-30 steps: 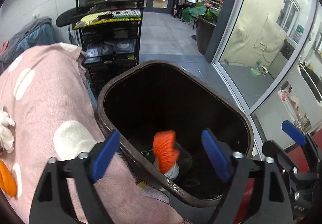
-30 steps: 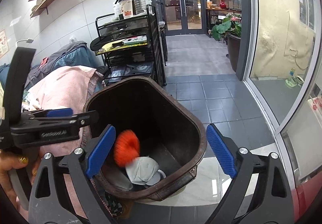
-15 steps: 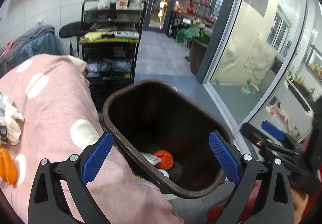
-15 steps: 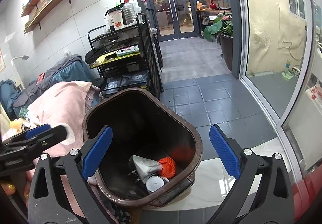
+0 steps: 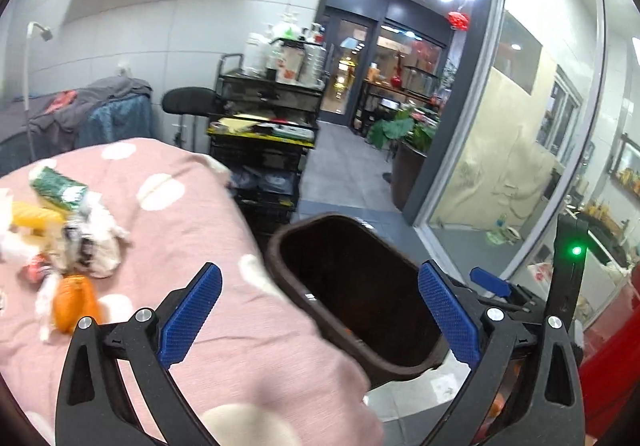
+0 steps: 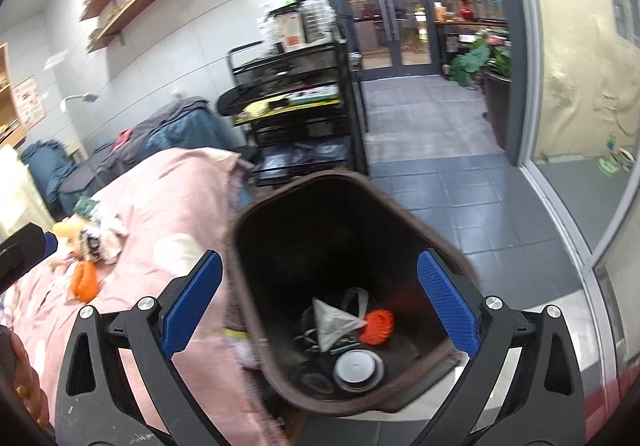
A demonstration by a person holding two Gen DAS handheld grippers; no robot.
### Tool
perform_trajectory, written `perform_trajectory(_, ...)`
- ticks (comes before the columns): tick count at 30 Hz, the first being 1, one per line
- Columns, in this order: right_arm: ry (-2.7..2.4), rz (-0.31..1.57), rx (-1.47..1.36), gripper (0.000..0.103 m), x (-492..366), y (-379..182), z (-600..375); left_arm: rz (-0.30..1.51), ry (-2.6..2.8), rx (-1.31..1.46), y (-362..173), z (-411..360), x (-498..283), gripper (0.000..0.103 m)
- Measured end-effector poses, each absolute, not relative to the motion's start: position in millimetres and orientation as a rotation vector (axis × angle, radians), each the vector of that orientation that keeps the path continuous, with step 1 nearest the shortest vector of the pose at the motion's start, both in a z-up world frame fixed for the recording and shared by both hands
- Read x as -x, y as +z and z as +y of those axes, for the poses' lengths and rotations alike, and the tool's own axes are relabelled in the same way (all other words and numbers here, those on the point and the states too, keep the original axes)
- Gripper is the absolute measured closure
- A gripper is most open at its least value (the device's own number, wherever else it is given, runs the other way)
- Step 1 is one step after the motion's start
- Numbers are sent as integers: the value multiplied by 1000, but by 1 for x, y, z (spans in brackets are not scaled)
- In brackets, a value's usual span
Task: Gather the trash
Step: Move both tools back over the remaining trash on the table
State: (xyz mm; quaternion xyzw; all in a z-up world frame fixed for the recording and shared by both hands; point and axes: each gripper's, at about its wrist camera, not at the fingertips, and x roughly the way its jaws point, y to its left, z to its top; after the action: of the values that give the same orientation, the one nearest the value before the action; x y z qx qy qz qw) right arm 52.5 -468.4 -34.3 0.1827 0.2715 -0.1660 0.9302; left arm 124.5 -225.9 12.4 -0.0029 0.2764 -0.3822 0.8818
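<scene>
A dark brown bin (image 6: 444,246) (image 5: 288,246) stands beside a table under a pink spotted cloth (image 5: 180,213) (image 6: 176,189). In the bin lie an orange crumpled piece (image 6: 377,326), a grey mask (image 6: 332,322) and a round white lid (image 6: 355,366). A pile of trash rests on the cloth at the left: an orange piece (image 5: 74,302) (image 6: 85,280), white tissue (image 5: 98,246), a green packet (image 5: 60,185) and a yellow item (image 5: 34,215). My left gripper (image 5: 318,320) is open and empty over the cloth's edge by the bin. My right gripper (image 6: 318,304) is open and empty above the bin.
A black wire cart (image 6: 296,105) with cups and papers stands behind the bin. Clothes are draped at the back left (image 5: 92,117). A tiled floor (image 6: 432,137) leads to glass doors, with a potted plant (image 6: 492,77) and a glass wall at the right.
The orange piece has fallen out of the left gripper into the bin and settled. The left gripper has risen and swung left toward the cloth; the right gripper has shifted only a little.
</scene>
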Motion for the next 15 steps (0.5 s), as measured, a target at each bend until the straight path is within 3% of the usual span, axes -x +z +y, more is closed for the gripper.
perform_trajectory(15,-29,603,-250,6,-108,-20,-365,592,-550,12,-3,-123,-132,6)
